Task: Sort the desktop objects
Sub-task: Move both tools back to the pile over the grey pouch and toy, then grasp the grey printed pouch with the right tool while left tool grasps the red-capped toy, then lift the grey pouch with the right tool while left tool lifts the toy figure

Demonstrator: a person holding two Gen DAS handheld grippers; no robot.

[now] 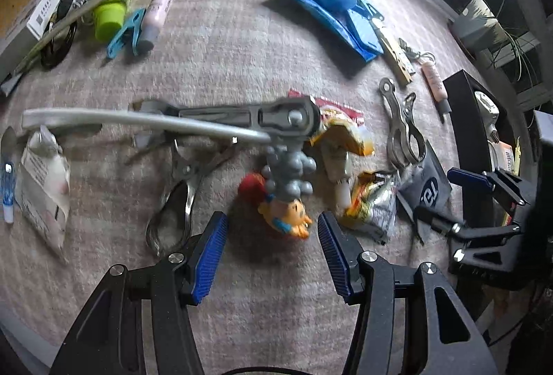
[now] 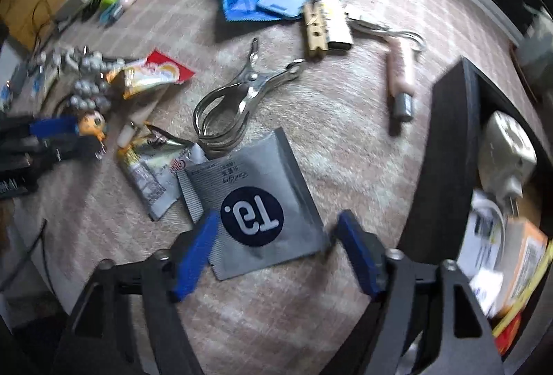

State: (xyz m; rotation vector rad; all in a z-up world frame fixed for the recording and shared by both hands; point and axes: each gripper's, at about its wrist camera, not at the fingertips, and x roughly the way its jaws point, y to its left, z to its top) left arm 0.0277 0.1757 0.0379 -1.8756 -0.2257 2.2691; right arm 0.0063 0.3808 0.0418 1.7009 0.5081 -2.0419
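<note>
Jaws of the left gripper (image 1: 273,230) stand spread, pointing down at a small orange-and-red toy figure (image 1: 276,205) that lies on the desk (image 1: 242,46) between the blue pads (image 1: 211,257) without touching either. Jaws of the right gripper (image 2: 276,250) stand wide apart over a grey sachet (image 2: 249,202) bearing a dark round logo; the sachet lies flat at lower centre of the right wrist view, its lower corners reaching toward the pads, contact not clear through the blur. Just above the sachet lies a metal clip (image 2: 235,98); to its left, a crumpled foil packet (image 2: 152,167). A grey knobbed tool with a long handle (image 1: 166,122) crosses the middle of the left wrist view, just above the toy. A blue pile with a white tube (image 1: 331,5) sits at upper centre, a green tube (image 1: 110,5) at upper left. A black tray (image 2: 446,147) holding a white plug occupies the right edge.
</note>
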